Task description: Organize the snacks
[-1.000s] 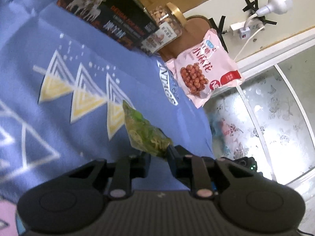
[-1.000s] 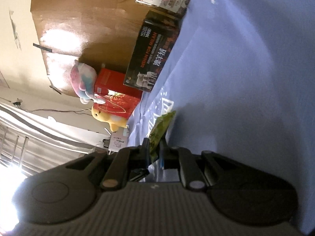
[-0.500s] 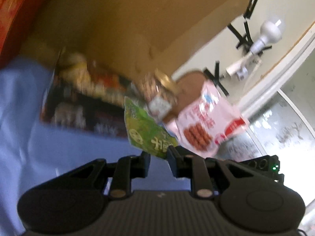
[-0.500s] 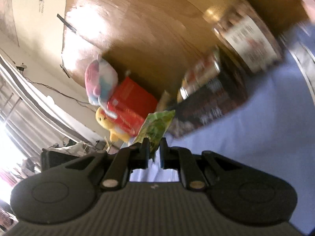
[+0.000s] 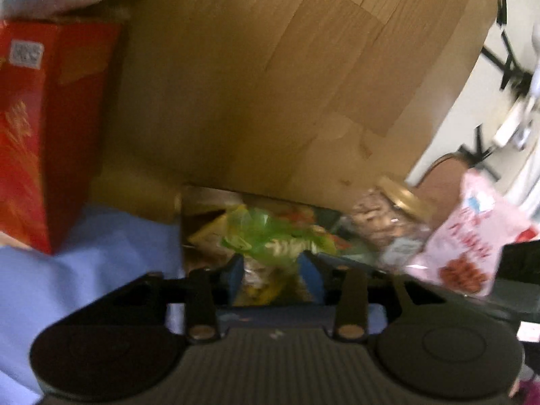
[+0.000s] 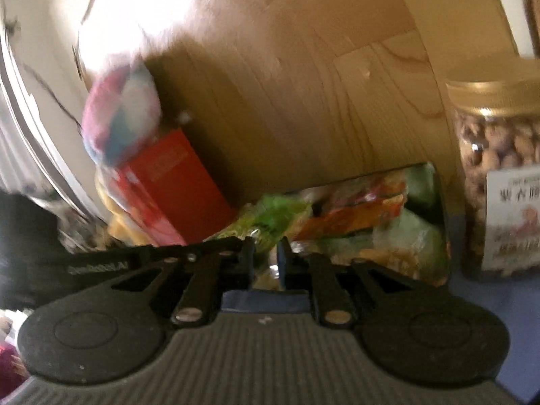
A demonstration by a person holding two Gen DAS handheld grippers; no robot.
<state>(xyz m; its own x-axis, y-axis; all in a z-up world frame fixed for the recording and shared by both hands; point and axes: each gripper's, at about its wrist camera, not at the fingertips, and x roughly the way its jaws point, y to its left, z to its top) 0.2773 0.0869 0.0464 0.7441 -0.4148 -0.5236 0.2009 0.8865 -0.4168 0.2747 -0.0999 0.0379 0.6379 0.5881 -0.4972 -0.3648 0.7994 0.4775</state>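
Left gripper point(image 5: 273, 271) apart, green snack packet point(image 5: 270, 236) just ahead, right gripper point(image 6: 265, 256) slightly apart.

Wooden board point(image 5: 270, 77) upright, pale wall point(image 5: 472, 108), blue cloth point(image 5: 84, 260)

**Both grippers swing from the blue cloth to the open snack box**

A second ago each view looks down across the blue cloth point(image 5: 101, 253), with a green snack packet pinched in each gripper. Now both views face the wooden board point(image 5: 270, 84) and the open box of packets point(image 6: 371, 222) below it. The left gripper point(image 5: 275, 268) now has its fingers spread apart, and its green packet point(image 5: 270, 239) lies blurred just past the fingertips, over the box. The right gripper point(image 6: 265, 256) shows a wider gap than before; its green packet point(image 6: 273, 216) sits at the fingertips, grip unclear through blur. The nut jar point(image 6: 499, 182) now stands upright beside the box.
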